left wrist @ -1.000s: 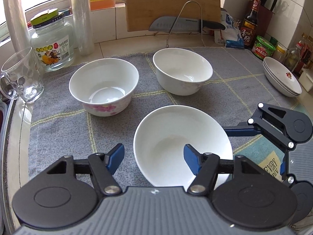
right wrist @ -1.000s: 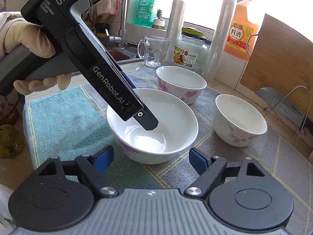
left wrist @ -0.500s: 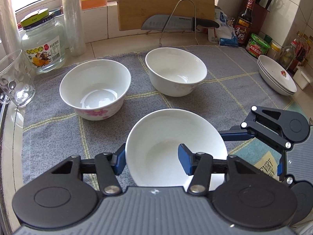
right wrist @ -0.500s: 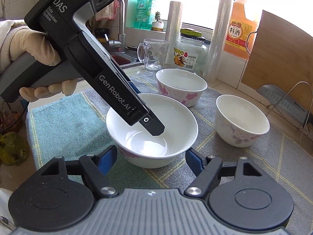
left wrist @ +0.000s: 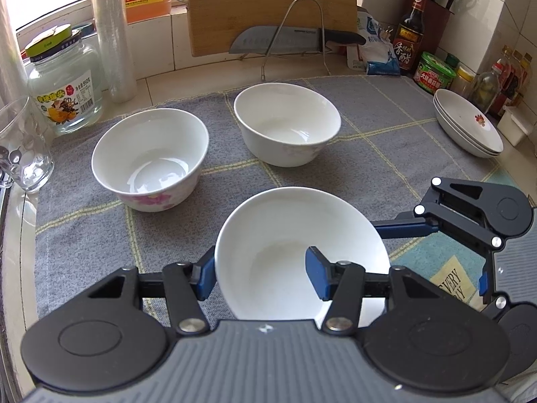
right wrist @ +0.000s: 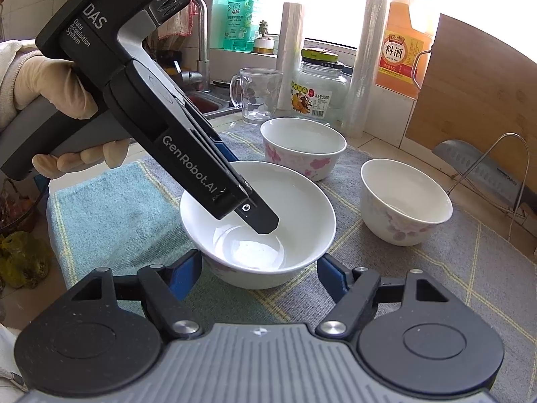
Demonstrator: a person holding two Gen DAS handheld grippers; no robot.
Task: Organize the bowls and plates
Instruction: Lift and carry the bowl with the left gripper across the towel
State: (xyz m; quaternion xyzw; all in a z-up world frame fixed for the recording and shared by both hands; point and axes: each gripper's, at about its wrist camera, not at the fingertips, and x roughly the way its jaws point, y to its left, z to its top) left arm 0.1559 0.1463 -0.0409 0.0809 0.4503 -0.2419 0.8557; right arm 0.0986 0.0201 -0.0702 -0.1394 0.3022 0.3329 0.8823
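Three white bowls with pink flowers stand on a grey cloth. The nearest bowl has my left gripper open astride its near rim, one finger outside at the left, the other inside. In the right wrist view that inner finger hangs over the bowl's hollow. My right gripper is open with its fingers either side of the same bowl's near wall, and it shows in the left wrist view at the right. Two more bowls stand behind. A stack of plates sits far right.
A glass mug, a jar, rolls of film and an orange bottle line the back left. A cutting board, knife on a wire rack, sauce bottles and jars stand at the back. A teal towel lies beside the grey cloth; a sink is beyond.
My left gripper has moved forward over the nearest bowl's rim and narrowed a little. My right gripper has come closer, its fingers now flanking the bowl.
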